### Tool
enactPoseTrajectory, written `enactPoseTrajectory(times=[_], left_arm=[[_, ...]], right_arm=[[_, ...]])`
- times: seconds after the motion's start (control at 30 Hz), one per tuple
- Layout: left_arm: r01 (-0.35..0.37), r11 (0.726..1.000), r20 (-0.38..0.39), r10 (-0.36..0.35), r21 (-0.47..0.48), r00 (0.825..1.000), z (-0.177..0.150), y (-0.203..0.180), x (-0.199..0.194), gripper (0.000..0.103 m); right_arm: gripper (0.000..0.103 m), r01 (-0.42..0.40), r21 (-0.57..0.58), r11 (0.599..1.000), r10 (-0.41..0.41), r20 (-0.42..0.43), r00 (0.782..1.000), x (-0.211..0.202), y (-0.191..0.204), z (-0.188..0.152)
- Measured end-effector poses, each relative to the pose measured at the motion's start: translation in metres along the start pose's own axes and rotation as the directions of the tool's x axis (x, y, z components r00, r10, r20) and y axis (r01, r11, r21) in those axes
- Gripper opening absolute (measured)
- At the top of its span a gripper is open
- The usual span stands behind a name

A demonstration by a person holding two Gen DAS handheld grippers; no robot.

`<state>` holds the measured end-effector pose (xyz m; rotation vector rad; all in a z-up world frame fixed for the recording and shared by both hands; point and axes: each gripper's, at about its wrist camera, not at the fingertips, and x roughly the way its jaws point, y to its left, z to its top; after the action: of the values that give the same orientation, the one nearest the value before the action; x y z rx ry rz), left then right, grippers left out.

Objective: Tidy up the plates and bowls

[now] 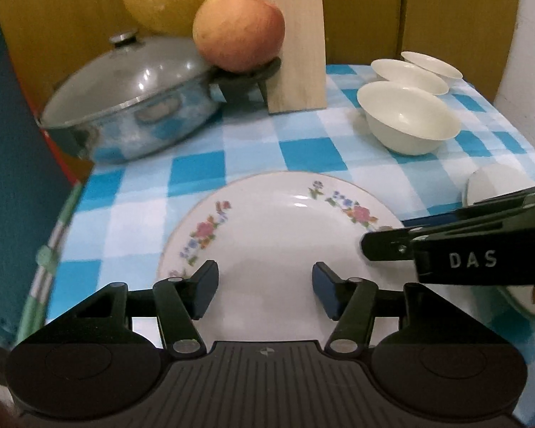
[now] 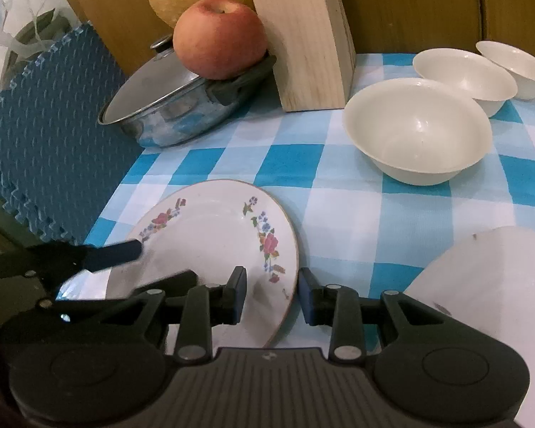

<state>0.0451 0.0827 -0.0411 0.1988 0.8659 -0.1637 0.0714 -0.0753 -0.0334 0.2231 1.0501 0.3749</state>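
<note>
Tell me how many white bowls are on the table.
3, lined up on the right: near bowl, middle bowl, far bowl. The white object at the right edge is unclear.

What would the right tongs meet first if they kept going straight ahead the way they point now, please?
Most likely the floral plate: the open right tongs already straddle its near right rim, one finger over the plate, the other beside it. Beyond that lies checked tablecloth, then the wooden block. Height above the plate is unclear.

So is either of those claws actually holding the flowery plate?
Not yet. The right gripper is open, its fingers straddling the plate's near-right rim without closing. The left gripper is open above the plate.
</note>
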Motion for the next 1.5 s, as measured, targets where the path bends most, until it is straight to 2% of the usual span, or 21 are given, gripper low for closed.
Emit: enactPoseTrajectory(times=[0.07,0.17,0.23,0.27,0.4,0.53,0.73,0.87,1.03,1.3,1.37,1.43,1.5], left_arm=[[-0.034,0.999,0.012,0.034,-0.02,0.999,0.002,0.006,-0.003,0.076],[-0.086,0.992,0.004,0.086,-0.089,0.996,0.003,0.024,-0.001,0.082],[-0.129,0.985,-0.04,0.125,-0.116,0.991,0.004,0.035,0.009,0.082],[-0.123,0.983,-0.055,0.117,-0.135,0.992,0.003,0.04,0.013,0.084],[-0.012,0.977,-0.086,-0.007,-0.215,0.996,0.002,0.05,0.016,0.085],[0.04,0.983,-0.08,-0.055,-0.18,0.995,0.002,0.038,0.017,0.088],[0.03,0.982,-0.084,-0.046,-0.189,0.995,0.001,0.032,0.016,0.09],[0.02,0.978,-0.098,-0.041,-0.209,0.994,0.002,0.033,0.012,0.083],[0.036,0.976,-0.101,-0.059,-0.216,0.993,0.002,0.034,0.01,0.083],[0.047,0.985,-0.094,-0.063,-0.165,0.994,-0.004,0.024,0.006,0.083],[0.054,0.986,-0.089,-0.069,-0.16,0.994,-0.005,0.025,0.006,0.085],[0.04,0.986,-0.087,-0.055,-0.159,0.995,-0.008,0.027,0.006,0.092],[0.034,0.986,-0.081,-0.047,-0.163,0.996,-0.01,0.03,0.006,0.094]], right_arm=[[0.028,0.002,-0.004,1.0,-0.002,0.0,1.0,0.0,0.0,0.0],[0.029,0.004,-0.013,1.0,-0.004,0.001,1.0,0.0,0.001,0.0],[0.029,0.005,-0.014,1.0,-0.005,0.002,1.0,0.001,0.001,0.0],[0.029,0.005,-0.014,1.0,-0.005,0.003,1.0,0.001,0.001,0.0],[0.029,0.003,-0.015,1.0,-0.003,0.005,1.0,0.001,0.001,-0.001],[0.03,0.002,-0.017,1.0,-0.002,0.007,1.0,0.001,0.001,-0.001],[0.03,0.026,-0.033,0.999,-0.026,0.007,1.0,0.0,0.006,-0.002],[0.03,0.027,-0.004,1.0,-0.027,-0.002,1.0,-0.003,0.003,-0.002],[0.029,0.027,-0.003,1.0,-0.027,0.005,1.0,-0.008,0.002,-0.002],[0.03,0.014,-0.001,1.0,-0.014,-0.014,1.0,-0.012,-0.005,-0.011],[0.03,0.007,0.005,1.0,-0.007,-0.017,1.0,-0.013,-0.006,-0.012],[0.031,0.009,-0.007,1.0,-0.009,-0.016,1.0,-0.013,-0.006,-0.013],[0.032,0.016,-0.019,1.0,-0.016,-0.007,1.0,-0.012,-0.003,-0.014]])
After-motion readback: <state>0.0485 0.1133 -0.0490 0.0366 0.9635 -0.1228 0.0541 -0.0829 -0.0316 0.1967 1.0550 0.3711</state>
